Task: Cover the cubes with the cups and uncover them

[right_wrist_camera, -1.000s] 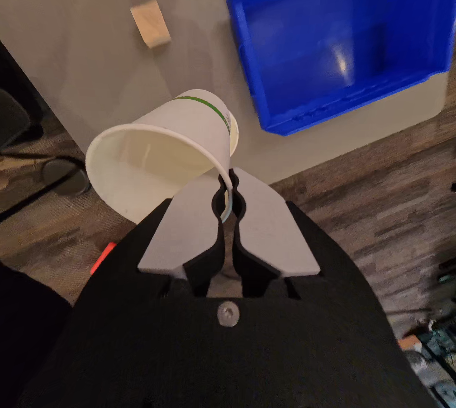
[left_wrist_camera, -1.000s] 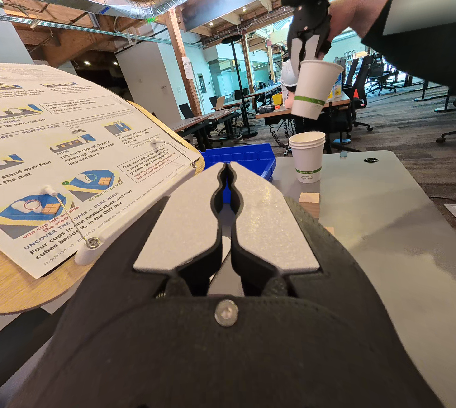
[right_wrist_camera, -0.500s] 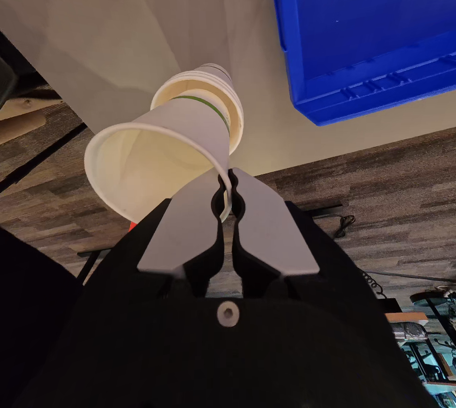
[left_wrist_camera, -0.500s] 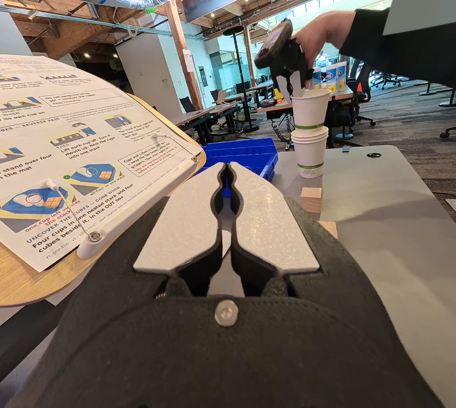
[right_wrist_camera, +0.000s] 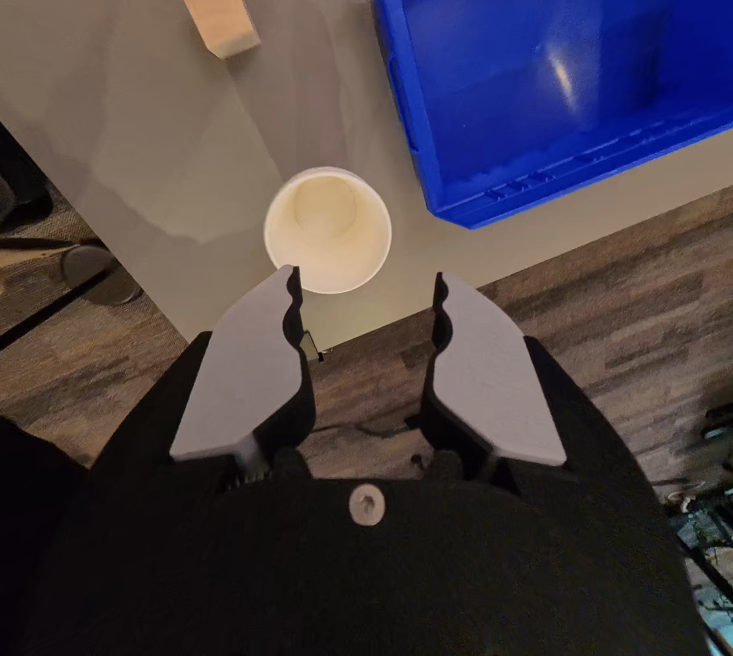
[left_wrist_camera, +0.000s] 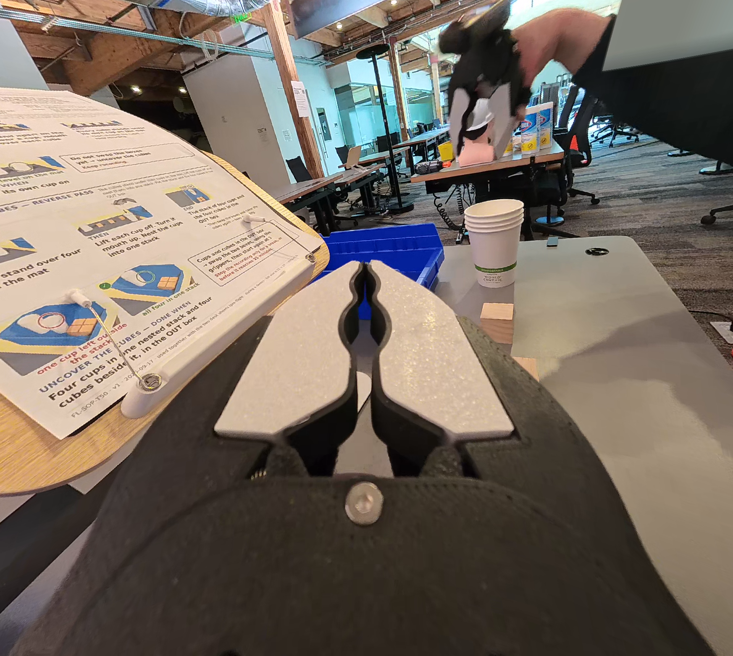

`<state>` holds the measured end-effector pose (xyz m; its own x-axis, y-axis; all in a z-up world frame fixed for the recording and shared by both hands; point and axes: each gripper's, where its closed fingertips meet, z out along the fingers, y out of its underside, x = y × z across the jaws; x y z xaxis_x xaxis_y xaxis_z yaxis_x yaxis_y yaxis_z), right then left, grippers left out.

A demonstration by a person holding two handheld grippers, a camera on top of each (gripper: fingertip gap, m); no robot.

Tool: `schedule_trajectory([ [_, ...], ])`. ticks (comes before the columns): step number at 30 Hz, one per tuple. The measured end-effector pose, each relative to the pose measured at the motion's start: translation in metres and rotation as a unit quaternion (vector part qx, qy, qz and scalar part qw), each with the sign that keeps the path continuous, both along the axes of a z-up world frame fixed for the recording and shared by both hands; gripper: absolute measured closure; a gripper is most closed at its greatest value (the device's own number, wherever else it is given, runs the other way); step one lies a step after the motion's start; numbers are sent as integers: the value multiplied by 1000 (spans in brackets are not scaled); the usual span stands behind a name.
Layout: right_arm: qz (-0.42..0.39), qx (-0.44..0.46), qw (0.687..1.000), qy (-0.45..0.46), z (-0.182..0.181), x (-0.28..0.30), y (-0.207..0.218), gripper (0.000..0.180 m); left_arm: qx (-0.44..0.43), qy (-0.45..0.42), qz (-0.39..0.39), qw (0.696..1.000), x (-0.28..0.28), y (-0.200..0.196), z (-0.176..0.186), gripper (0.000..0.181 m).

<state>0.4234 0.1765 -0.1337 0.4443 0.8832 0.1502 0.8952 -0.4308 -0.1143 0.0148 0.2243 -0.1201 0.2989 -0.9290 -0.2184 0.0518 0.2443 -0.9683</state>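
A stack of white paper cups [left_wrist_camera: 494,242] stands mouth up on the grey table [left_wrist_camera: 618,339] near its far edge. From above it shows as one open rim [right_wrist_camera: 327,229]. A wooden cube [left_wrist_camera: 496,321] lies in front of the stack, and it shows too in the right wrist view [right_wrist_camera: 217,11]. A second cube [left_wrist_camera: 525,365] peeks out behind my left gripper. My left gripper [left_wrist_camera: 365,268] is shut and empty, low over the table. My right gripper [right_wrist_camera: 367,278] is open and empty, above the stack; it also shows, blurred, in the left wrist view [left_wrist_camera: 480,117].
A blue bin [left_wrist_camera: 390,254] sits left of the cups and looks empty from above [right_wrist_camera: 555,53]. A wooden board with a printed instruction sheet [left_wrist_camera: 119,260] stands at the left. The table's far edge lies just behind the cups, with floor [right_wrist_camera: 595,319] below.
My right gripper lowered the cup it held into the stack, opened, let go and rose above it. My left gripper has stayed shut and nearly still.
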Motion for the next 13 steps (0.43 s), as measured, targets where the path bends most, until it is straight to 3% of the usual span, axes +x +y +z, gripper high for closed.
schedule_trajectory([
  [7, 32, 74, 997, 13, -1, -25, -40, 124, 3, 1, 6, 1000, 1, -1, 1, 181],
  [13, 32, 85, 995, 34, -48, -38, -66, 126, 6, 1, 6, 1000, 2, -3, 2, 181],
])
